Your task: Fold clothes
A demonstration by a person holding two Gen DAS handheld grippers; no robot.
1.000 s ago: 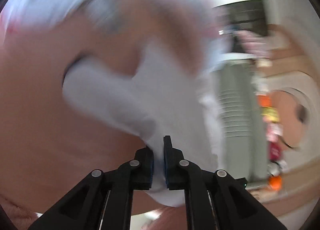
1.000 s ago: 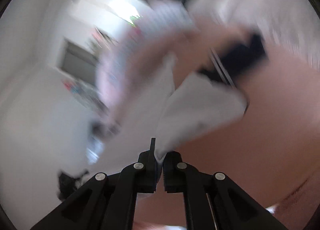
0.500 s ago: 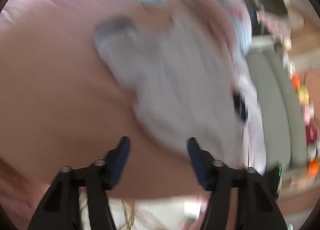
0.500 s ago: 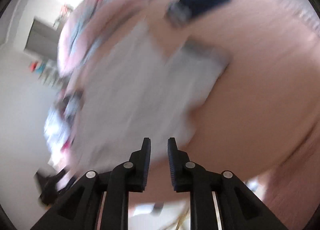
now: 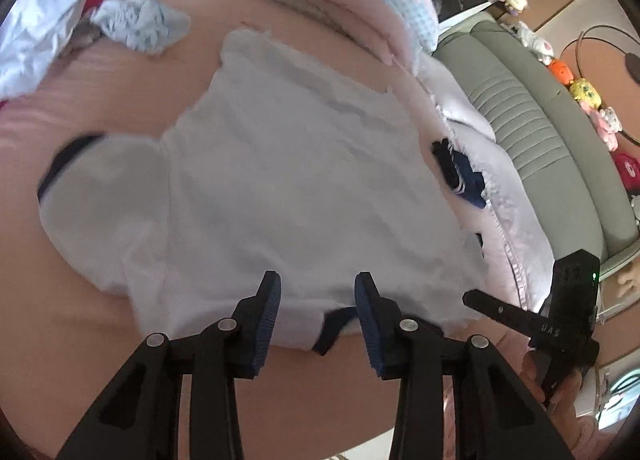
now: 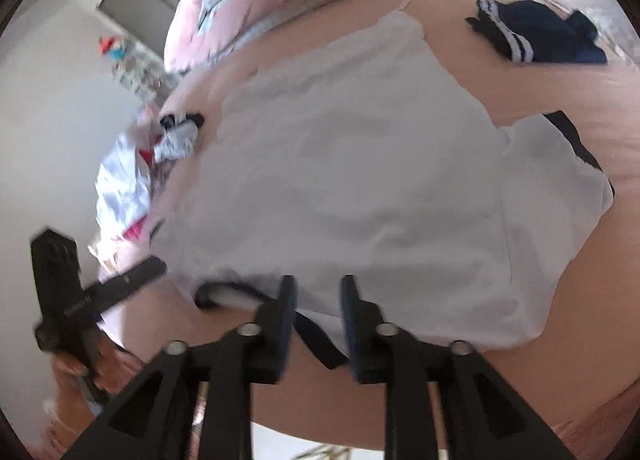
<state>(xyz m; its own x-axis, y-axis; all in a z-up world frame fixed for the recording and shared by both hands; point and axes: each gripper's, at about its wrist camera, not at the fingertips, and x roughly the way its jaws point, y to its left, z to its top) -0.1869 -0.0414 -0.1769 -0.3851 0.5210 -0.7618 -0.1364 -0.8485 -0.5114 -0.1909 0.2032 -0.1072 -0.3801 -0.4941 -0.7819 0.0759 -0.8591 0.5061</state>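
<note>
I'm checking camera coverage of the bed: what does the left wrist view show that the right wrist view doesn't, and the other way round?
Only the left wrist view shows the grey ribbed sofa with a row of plush toys behind it. Only the right wrist view shows the grey door in the white wall. Both show the white shirt spread flat on the pink bed cover, the navy striped garment, the crumpled clothes pile, and each other's gripper: the right gripper and the left gripper both stand open, nothing pinched.

Grey sofa (image 5: 532,108), plush toys (image 5: 584,90) behind
</note>
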